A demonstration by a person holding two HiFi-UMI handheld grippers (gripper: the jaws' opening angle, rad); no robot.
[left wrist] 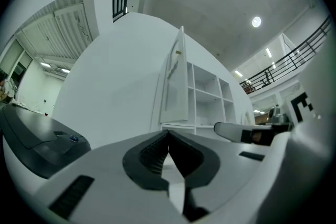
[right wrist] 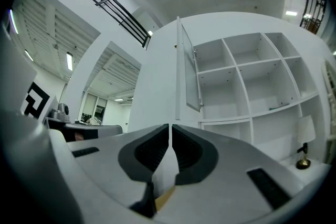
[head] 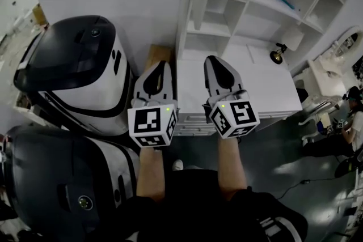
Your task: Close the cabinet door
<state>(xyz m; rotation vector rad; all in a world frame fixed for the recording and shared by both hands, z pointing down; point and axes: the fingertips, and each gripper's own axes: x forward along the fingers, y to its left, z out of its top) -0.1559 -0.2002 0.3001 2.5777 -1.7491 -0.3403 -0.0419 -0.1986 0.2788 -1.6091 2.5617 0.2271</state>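
Jaws of the left gripper and right gripper are squeezed together, mid-picture; cabinet door hangs open above.

Two big black-and-white machines stand at the left, one far, one near. A brown board stands just right of the far one. A small dark lamp sits to the right, a blue item beyond it. At the far right a person sits; a cable trails across the grey floor.
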